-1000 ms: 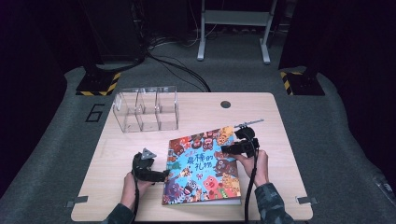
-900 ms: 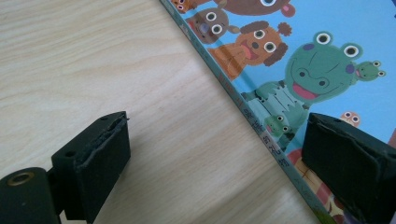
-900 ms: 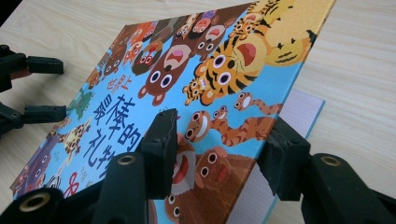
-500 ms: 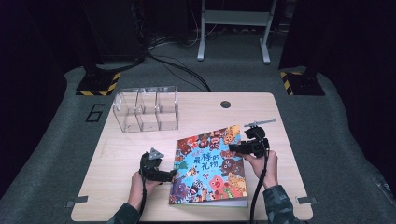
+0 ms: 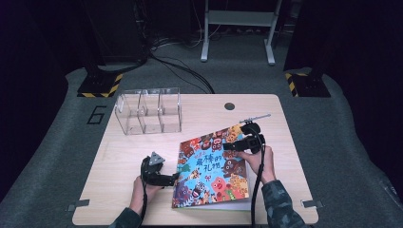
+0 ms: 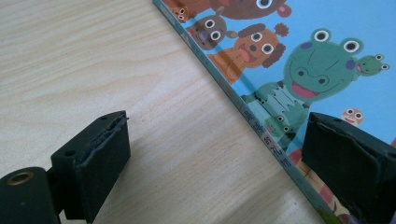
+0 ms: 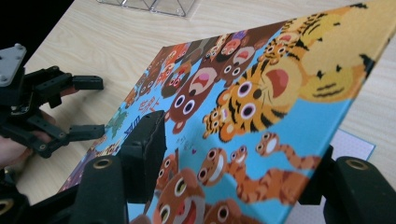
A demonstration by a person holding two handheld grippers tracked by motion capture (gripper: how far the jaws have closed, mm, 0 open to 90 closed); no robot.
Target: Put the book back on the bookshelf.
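A picture book [image 5: 211, 166] with a blue cover full of cartoon animals lies on the wooden table [image 5: 123, 156]. My right gripper [image 5: 233, 145] is at the cover's far right edge, which stands raised off the white page [image 7: 355, 140]. Its jaws have just been opening. The cover [image 7: 261, 93] sits loosely between them, one jaw above and one under the edge. My left gripper [image 5: 173, 179] is open at the book's left side. It straddles the spine [image 6: 243, 107], with one jaw over the bare wood and one over the cover.
A clear plastic organiser [image 5: 148, 110] with three compartments stands at the table's back left. A round cable hole [image 5: 229, 106] is near the back edge. Grey floor surrounds the table, with dark stands and cables behind.
The cover's right edge has lifted higher off the pages. My left gripper has come closer to the spine. The right jaws stand wider apart than before.
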